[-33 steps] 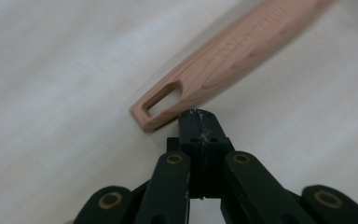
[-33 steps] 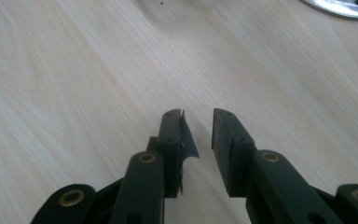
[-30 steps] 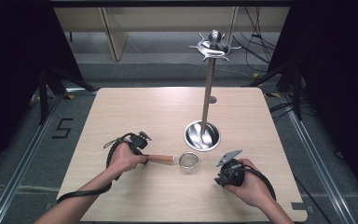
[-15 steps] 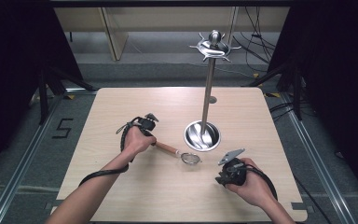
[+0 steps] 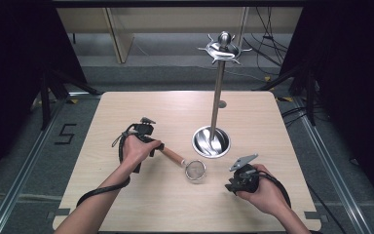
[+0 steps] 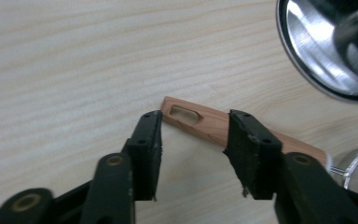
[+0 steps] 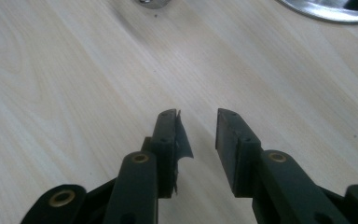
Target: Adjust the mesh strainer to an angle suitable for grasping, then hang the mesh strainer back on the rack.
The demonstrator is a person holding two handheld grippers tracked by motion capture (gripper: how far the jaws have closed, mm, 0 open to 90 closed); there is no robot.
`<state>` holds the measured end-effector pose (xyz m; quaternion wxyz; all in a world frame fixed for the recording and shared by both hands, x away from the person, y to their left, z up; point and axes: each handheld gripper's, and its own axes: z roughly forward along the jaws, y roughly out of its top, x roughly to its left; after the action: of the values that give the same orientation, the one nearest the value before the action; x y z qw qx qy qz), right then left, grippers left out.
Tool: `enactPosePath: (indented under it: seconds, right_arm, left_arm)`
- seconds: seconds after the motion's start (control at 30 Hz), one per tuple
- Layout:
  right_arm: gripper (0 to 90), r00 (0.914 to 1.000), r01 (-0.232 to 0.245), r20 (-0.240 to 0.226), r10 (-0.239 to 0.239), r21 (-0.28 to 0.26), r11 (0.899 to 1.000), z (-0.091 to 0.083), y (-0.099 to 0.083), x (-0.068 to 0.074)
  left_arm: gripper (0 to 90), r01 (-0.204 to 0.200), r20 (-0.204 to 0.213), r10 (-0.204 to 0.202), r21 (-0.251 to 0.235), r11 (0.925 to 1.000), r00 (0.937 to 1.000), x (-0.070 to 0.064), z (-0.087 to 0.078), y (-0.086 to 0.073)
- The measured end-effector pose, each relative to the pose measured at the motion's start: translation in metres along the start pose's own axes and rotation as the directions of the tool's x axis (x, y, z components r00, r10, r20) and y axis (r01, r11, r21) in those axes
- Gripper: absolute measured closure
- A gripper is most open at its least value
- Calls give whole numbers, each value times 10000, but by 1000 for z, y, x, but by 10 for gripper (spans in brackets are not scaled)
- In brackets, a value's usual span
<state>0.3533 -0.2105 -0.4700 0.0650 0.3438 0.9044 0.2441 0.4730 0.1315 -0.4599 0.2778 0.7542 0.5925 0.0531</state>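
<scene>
One small wire-mesh strainer with a wooden handle lies mid-table, swung since earlier, beside one steel stand. Left gripper view: left gripper wide, straddling the handle. Right gripper view: right gripper narrowly parted, empty.

The left gripper is sitting left of centre with jaws spread, while the right gripper is resting lower right, jaws parted.

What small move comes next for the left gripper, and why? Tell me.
Probably close the left gripper on the strainer's wooden handle. Its jaws are open and straddle the handle near the slotted end, one on each side, while the strainer lies flat on the table.
</scene>
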Motion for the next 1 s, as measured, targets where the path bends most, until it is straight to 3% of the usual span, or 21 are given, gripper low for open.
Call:
enactPosePath:
  seconds: [0.07, 0.17, 0.2, 0.4, 0.57, 0.67, 0.73, 0.77, 0.83, 0.87, 0.93, 1.0]
  right_arm:
    - [694, 10000, 76, -17, -76, -18, 10000, 0, 0, 1]
    - [690, 10000, 46, -66, -46, 34, 10000, 2, 1, 1]
    - [688, 9999, 81, -105, -81, 11, 10000, 2, 3, 1]
    - [675, 9998, 139, -149, -138, 35, 9999, 3, 3, 1]
    - [663, 9998, 139, -122, -138, 81, 9999, 3, 1, -1]
    - [658, 9999, 61, -95, -60, 159, 9999, 3, 0, 0]
    - [655, 9997, -121, -189, 125, 211, 9997, 2, 0, 2]
    - [655, 9999, -40, -164, 43, 194, 9998, 1, 0, 2]
    - [652, 9998, 137, -126, -135, 132, 9998, 3, 0, 2]
    - [651, 9997, 221, -46, -220, 173, 9996, 4, 1, 2]
    - [649, 9995, 291, -97, -289, 225, 9993, 6, 1, 2]
    - [646, 9996, 98, -259, -89, 365, 9993, 7, 0, 4]
  left_arm:
    - [522, -141, -22, 142, 355, 9993, 9999, -1, -1, -1]
    - [502, -11, -43, 13, 361, 9993, 10000, -2, -1, 0]
    - [477, 605, 25, -607, 474, 9970, 9982, -4, 1, 1]
    - [436, 1030, 83, -1041, 857, 9910, 9945, -13, 11, 4]
    - [397, 1102, -166, -1091, 983, 9890, 9939, -25, 22, 6]
    - [379, 1102, -23, -1111, 1494, 9826, 9938, -27, 26, 8]
    - [379, 1265, 31, -1284, 1494, 9806, 9917, -28, 28, 10]
    - [379, 1269, -35, -1279, 1520, 9802, 9918, -29, 29, 12]
    - [376, 1654, -231, -1638, 1277, 9779, 9862, -34, 32, 14]
    - [375, 1566, -248, -1546, 1456, 9769, 9877, -35, 32, 17]
    - [372, 1644, -469, -1596, 1282, 9780, 9861, -37, 34, 17]
    - [372, 1298, -724, -1200, 1512, 9799, 9901, -41, 35, 20]
